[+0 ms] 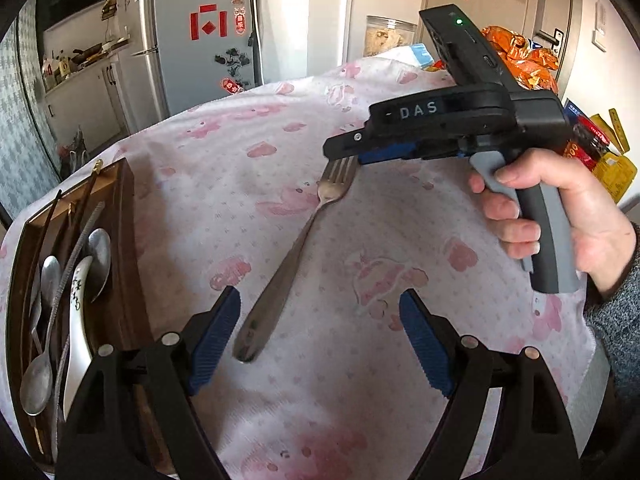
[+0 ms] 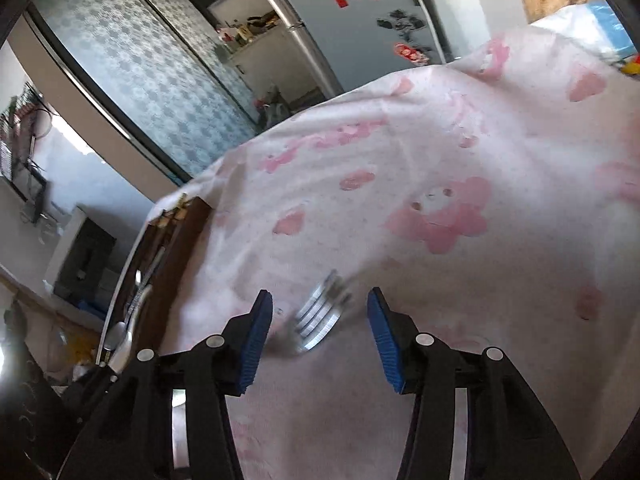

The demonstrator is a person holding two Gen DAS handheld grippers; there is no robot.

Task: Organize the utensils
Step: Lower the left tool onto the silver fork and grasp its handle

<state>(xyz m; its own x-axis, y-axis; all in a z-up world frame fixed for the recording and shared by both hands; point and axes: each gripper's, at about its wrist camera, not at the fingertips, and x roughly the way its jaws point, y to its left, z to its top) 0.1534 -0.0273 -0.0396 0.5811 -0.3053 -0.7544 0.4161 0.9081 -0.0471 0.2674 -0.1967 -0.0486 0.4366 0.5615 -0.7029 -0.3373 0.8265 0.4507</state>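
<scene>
Bench: covered with a white cloth printed with pink flowers.

Fork: metal, lying flat on the cloth near the middle of the bench, handle end toward the near edge, tines pointing away.

Tray: dark wood, at the left edge of the bench, well apart from the fork. Holds metal spoons, a white ceramic spoon with a dark pattern, and dark chopsticks.

Left gripper: jaws spread wide, nothing between the pads; the fork's handle end lies just beside its left finger.

Right gripper: held in a person's hand, jaws apart and released, straddling the fork's tines without the blue pads touching them. The tines look blurred in the right wrist view.

Background: a grey refrigerator with red stickers, and orange snack packets at the far right of the bench.
</scene>
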